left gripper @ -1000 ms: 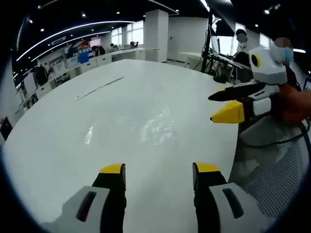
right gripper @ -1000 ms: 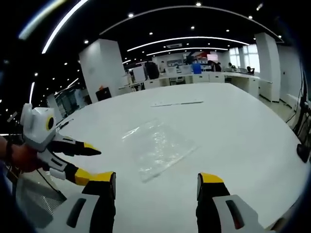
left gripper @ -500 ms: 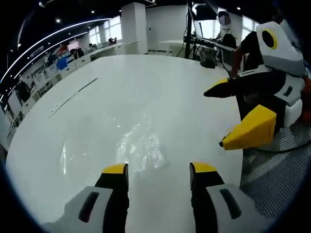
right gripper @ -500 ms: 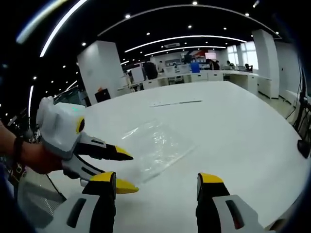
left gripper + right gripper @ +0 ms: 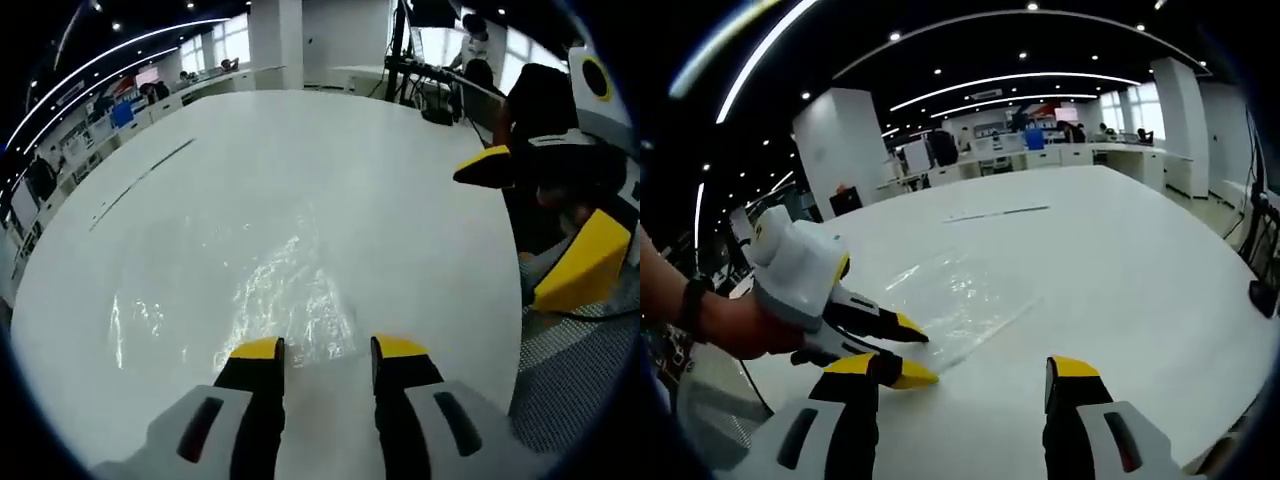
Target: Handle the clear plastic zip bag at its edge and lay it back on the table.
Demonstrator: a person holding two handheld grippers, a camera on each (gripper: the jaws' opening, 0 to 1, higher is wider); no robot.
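Note:
The clear plastic zip bag (image 5: pixel 290 295) lies flat on the white table (image 5: pixel 330 150), crinkled and glinting. My left gripper (image 5: pixel 329 349) is open just over the bag's near edge, its yellow tips a narrow gap apart. In the right gripper view, the left gripper (image 5: pixel 914 352) reaches in from the left, held by a hand, with its tips at the near corner of the bag (image 5: pixel 960 295). My right gripper (image 5: pixel 962 368) is open and holds nothing, a little short of the bag. In the left gripper view, the right gripper (image 5: pixel 532 222) hangs open off the table's right edge.
A long thin dark strip (image 5: pixel 140 180) lies on the far side of the table, the same strip (image 5: pixel 997 212) showing beyond the bag. A grey mesh chair (image 5: pixel 575 390) and a cable sit past the table's right edge. Office desks and a white column (image 5: pixel 840 145) stand behind.
My left gripper has moved forward and down to the bag's near edge, and its jaws have drawn closer together. The right gripper has barely moved.

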